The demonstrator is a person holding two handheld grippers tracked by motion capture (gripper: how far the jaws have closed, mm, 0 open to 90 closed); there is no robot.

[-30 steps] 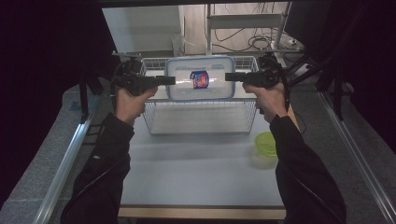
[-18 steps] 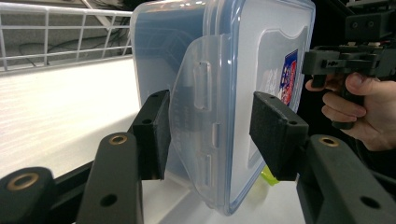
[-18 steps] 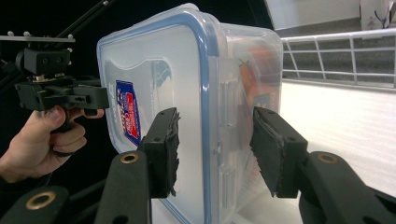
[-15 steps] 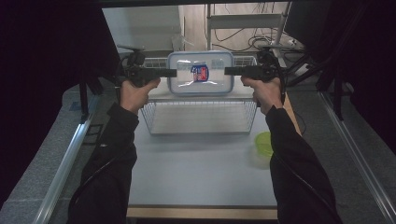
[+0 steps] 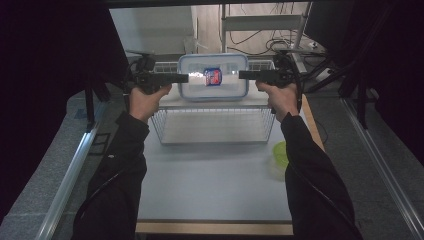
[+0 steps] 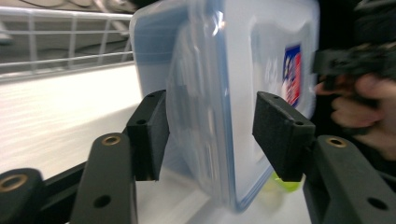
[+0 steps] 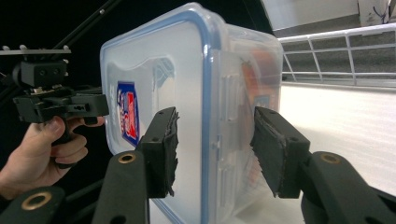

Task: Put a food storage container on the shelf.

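Item: clear plastic food box with blue-rimmed lid and red-and-blue label [image 5: 213, 77]. Location: held level above the far end of the white wire basket [image 5: 215, 127]. Change: over the last second the box has travelled from above the basket's middle toward its far rim, away from the person; judged, a carry that is nearly finished, with a set-down past or at the far rim to come.

Left gripper [image 5: 183, 77]: at the box's left end, jaws level and pointing inward. They have just been opening; in the left gripper view the box edge [image 6: 224, 116] sits between the pads, with a gap showing on the lid side, so the hold looks loosened.

Right gripper [image 5: 244, 75]: at the box's right end, mirrored, straddling the latch side [image 7: 224, 116]; pads close beside the walls, firm contact unclear.

Forearms: both extended forward over the basket, hands level with each other.

Also: lime-green bowl [image 5: 281, 152], right of the basket.
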